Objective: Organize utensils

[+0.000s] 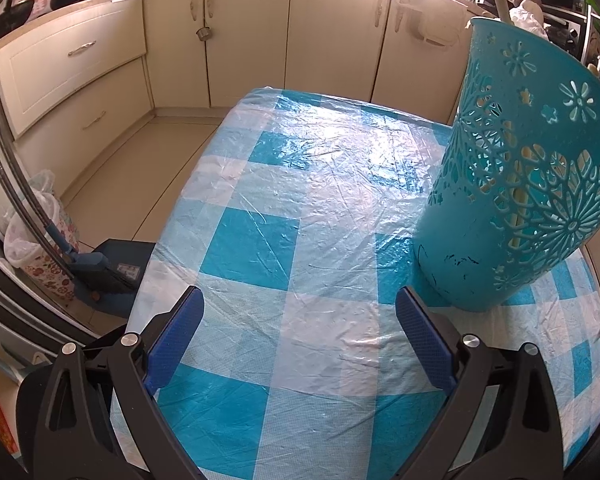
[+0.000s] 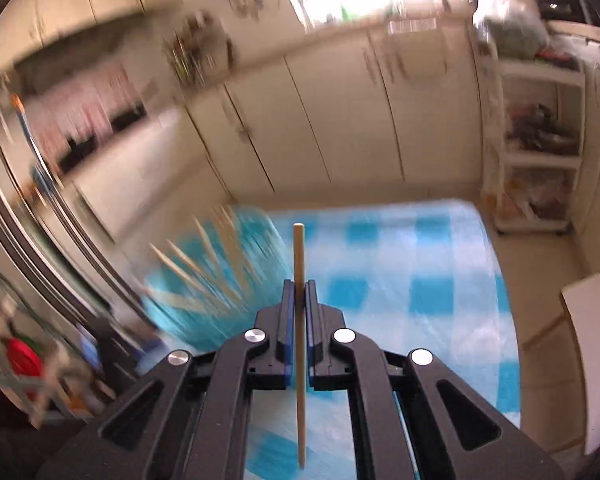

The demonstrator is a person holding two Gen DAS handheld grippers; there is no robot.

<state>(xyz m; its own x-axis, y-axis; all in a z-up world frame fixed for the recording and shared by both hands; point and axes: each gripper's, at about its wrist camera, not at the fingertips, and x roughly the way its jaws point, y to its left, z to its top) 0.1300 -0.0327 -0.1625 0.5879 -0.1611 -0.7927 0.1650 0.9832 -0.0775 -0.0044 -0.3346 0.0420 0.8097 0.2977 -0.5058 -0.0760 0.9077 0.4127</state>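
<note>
A teal perforated holder (image 1: 528, 184) stands on the blue-and-white checked table (image 1: 300, 208), ahead and to the right of my left gripper (image 1: 300, 300), which is open and empty. In the blurred right wrist view the same holder (image 2: 220, 280) sits to the left with several wooden chopsticks (image 2: 192, 272) sticking out of it. My right gripper (image 2: 299, 288) is shut on one wooden chopstick (image 2: 299, 256), held upright above the table (image 2: 420, 272), to the right of the holder.
Cream cabinets (image 1: 260, 40) line the far wall. A blue dustpan (image 1: 108, 268) and a lined bin (image 1: 40, 236) stand on the floor at the table's left. A white shelf rack (image 2: 540, 152) stands beyond the table's far right corner.
</note>
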